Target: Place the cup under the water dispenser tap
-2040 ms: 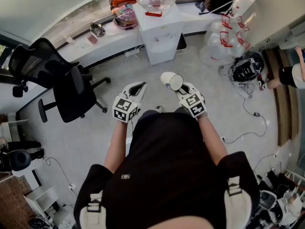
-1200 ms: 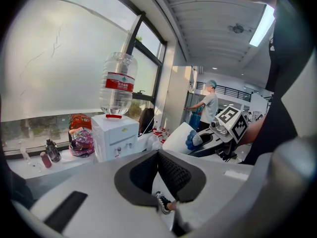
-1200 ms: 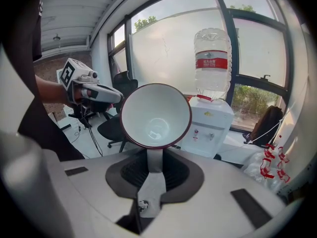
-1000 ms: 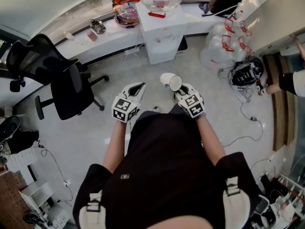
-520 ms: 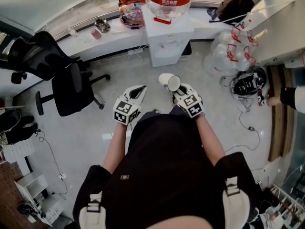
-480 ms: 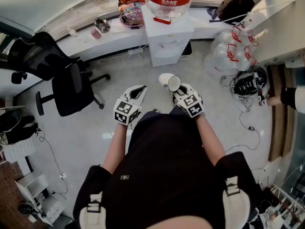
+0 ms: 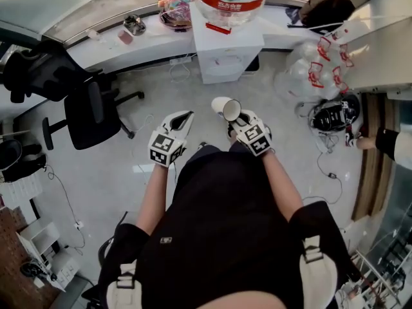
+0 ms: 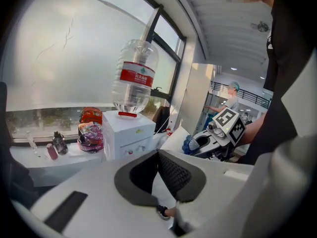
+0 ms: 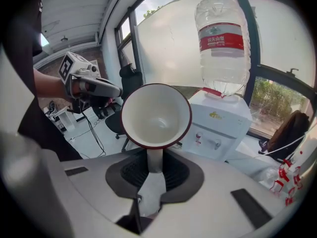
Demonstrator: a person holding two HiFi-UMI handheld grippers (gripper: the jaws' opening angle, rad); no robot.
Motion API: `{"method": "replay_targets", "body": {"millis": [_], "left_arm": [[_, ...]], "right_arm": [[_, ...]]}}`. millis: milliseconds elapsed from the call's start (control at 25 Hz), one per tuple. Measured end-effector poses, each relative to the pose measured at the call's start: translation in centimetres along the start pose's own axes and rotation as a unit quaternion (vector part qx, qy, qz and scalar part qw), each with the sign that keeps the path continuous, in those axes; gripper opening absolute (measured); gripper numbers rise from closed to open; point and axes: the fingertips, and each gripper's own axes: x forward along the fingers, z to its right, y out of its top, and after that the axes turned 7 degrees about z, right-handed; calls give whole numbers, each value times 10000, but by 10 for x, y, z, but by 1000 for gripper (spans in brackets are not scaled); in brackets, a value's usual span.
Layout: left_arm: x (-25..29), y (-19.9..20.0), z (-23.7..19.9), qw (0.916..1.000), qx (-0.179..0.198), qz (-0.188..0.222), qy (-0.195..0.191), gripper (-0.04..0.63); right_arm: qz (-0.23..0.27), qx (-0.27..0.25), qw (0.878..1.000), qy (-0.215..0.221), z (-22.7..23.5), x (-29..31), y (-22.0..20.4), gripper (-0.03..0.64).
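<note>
Both grippers have moved forward with the person, and the water dispenser sits closer ahead than it did a moment ago. Nearest, the left gripper is held over the floor with its fingers pressed together at the tips and nothing between them. Just beside it, the right gripper has its fingers pinching the handle of the cup. This white cup with a red rim is tipped on its side, its mouth facing back toward the gripper. It hangs in the air above the floor, apart from the dispenser and short of its taps. Beyond stands the white dispenser with an inverted bottle on top. A black office chair is off to the left, and a long white worktop runs under the window behind.
</note>
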Motion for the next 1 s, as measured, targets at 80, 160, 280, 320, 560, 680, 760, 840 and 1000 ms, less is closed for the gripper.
{"method": "replay_targets", "body": {"millis": [80,160,280,320,560,680,760,840,1000], "left_arm": [[9,0,-5,10000,-55,-1,66,0],[19,2,-10,9999,-106,0,130,0],[35,10,-17,9995,-192,50,225,0],[40,12,-18,9994,-215,63,255,0],[67,18,-28,9985,-301,64,458,0],[71,17,-32,9971,-402,33,648,0],[71,14,-34,9957,-472,5,795,0],[71,12,-36,9942,-527,-29,936,0],[76,13,-40,9913,-634,-99,1149,0]], "right_arm": [[-88,-133,9998,93,7,5,1,44],[-167,-219,9994,202,14,9,2,44],[-277,-303,9985,359,28,15,3,44],[-311,-339,9981,404,33,17,4,44],[-522,-477,9953,658,70,34,-1,44],[-662,-604,9922,871,82,41,-7,44],[-770,-679,9896,1007,90,46,-15,44],[-887,-713,9872,1114,98,51,-24,44],[-1111,-757,9822,1315,118,65,-37,44]]}}
